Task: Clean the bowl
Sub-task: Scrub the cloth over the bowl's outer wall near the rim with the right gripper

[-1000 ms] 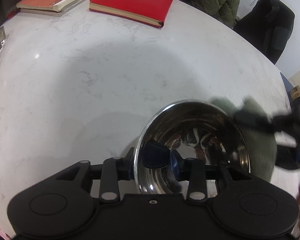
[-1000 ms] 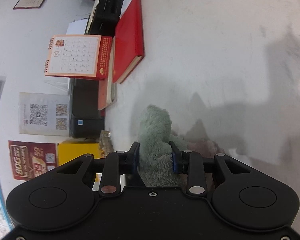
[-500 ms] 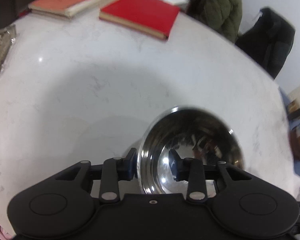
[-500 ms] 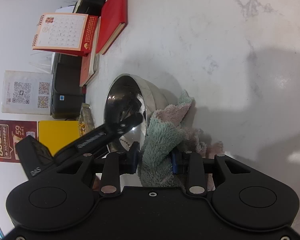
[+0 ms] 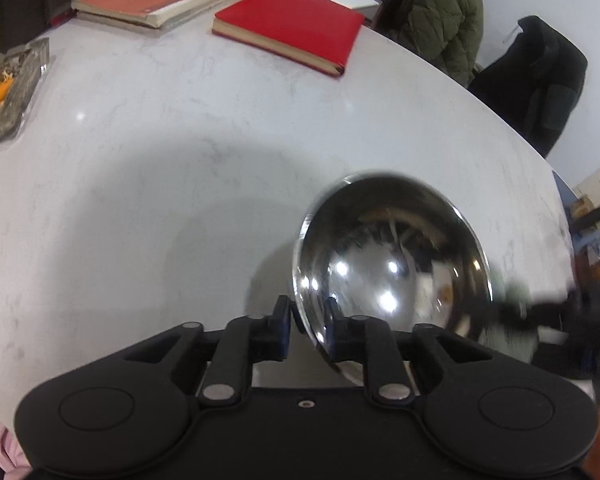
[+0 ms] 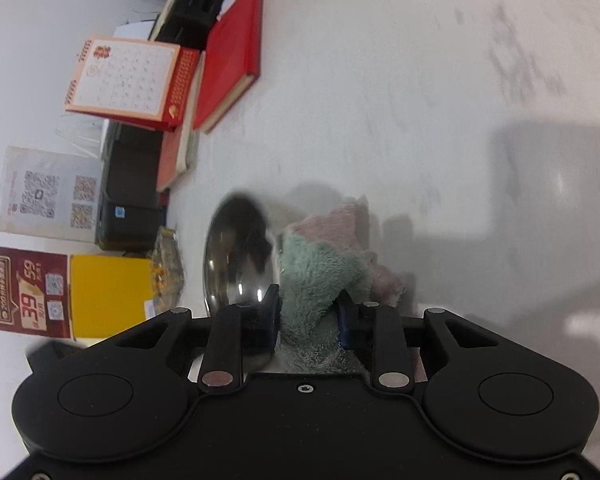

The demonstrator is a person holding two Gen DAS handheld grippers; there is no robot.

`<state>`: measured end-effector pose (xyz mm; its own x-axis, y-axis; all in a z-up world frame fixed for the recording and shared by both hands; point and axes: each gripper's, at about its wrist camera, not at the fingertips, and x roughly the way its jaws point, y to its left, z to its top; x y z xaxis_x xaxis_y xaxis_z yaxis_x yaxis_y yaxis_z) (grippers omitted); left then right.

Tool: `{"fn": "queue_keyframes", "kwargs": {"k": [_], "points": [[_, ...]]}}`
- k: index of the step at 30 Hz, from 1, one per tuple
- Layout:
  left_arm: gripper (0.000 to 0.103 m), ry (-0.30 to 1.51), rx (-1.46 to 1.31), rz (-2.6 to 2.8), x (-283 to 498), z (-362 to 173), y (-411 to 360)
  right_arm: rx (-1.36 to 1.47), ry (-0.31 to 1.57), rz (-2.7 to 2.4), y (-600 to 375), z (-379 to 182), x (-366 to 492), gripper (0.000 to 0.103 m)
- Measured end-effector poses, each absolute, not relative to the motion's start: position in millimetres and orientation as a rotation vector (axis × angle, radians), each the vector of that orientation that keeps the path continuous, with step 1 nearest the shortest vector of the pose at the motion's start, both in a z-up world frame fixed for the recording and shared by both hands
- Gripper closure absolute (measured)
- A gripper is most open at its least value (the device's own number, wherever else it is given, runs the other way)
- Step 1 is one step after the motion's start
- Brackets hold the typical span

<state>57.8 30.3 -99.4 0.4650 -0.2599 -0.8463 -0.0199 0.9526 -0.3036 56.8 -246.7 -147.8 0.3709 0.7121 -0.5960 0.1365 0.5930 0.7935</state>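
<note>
I have the shiny round steel bowl (image 5: 392, 264) tilted above the white marble table (image 5: 180, 140), my left gripper (image 5: 307, 330) closing on its rim. My right gripper (image 6: 310, 320), tightening on the fluffy green-and-pink cloth (image 6: 320, 276), sits just outside it. I judge wiping barely begun.

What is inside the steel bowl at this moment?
Inside the steel bowl only reflections show; no cloth is in it. The part behind the left gripper finger is hidden. The cloth is outside.
</note>
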Motion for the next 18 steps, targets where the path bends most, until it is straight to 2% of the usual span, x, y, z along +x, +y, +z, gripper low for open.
{"fn": "queue_keyframes", "kwargs": {"k": [4, 6, 10, 14, 18], "points": [[0.080, 1.061, -0.278, -0.139, 59.0, -90.3, 34.6, 0.862, 1.150, 0.451, -246.0, -144.1, 69.0, 0.077], [0.074, 1.045, -0.270, -0.142, 63.7, -85.6, 37.2, 0.860, 1.156, 0.458, -245.7, -144.6, 68.3, 0.077], [0.073, 1.043, -0.250, -0.153, 85.2, -85.3, 37.1, 0.859, 1.158, 0.456, -246.1, -144.1, 66.4, 0.077], [0.085, 1.075, -0.265, -0.151, 99.7, -98.8, 35.3, 0.833, 1.153, 0.462, -244.0, -138.8, 69.9, 0.077], [0.088, 1.085, -0.280, -0.140, 93.7, -100.5, 35.8, 0.808, 1.142, 0.460, -244.3, -135.3, 79.6, 0.077]]}}
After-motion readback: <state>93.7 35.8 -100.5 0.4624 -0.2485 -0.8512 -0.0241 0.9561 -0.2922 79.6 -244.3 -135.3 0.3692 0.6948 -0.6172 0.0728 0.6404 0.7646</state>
